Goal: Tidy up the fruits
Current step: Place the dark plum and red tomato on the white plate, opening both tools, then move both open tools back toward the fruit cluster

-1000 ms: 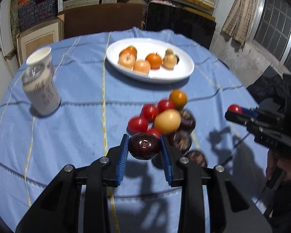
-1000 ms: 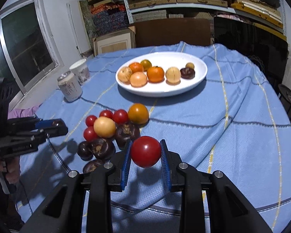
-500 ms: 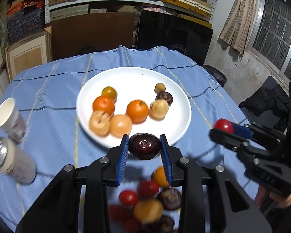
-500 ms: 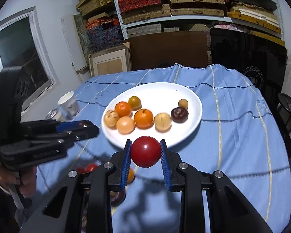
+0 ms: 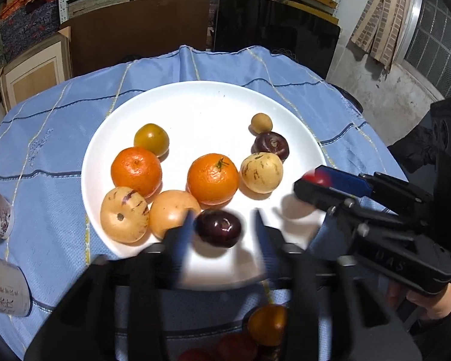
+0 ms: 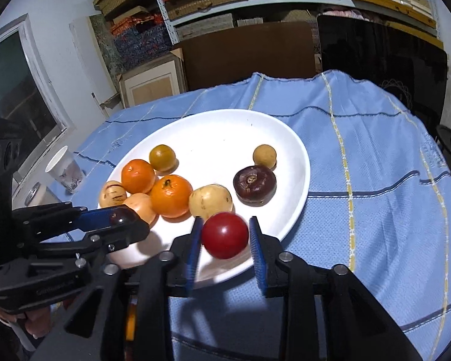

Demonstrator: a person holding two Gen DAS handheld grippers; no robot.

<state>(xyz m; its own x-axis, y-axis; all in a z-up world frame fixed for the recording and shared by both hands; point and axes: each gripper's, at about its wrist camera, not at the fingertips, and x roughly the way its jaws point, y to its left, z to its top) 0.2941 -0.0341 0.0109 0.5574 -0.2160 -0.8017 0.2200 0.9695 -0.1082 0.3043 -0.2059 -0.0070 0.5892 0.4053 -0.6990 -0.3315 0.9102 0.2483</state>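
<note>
- Both fruits, carried a second ago over the loose pile on the tabletop, now sit over the near part of the white plate [image 5: 195, 99].
- Dark plum [image 5: 219, 228] lies between the opening jaws of the left tool [image 5: 222, 234]; the pads stand clear of it.
- Red tomato [image 6: 225, 234] likewise lies free between the opening jaws of the right tool [image 6: 225, 240].
- Risk: released near the rim, either round fruit may roll off onto the blue cloth [image 6: 375, 180].
- Risk: the plum may knock the pale fruit [image 5: 173, 217] beside it.

table [image 6: 375, 210]: blue checked cloth | on it: white plate [image 5: 195, 114], paper cup [image 6: 64, 170], loose fruits [image 5: 267, 325]
</note>
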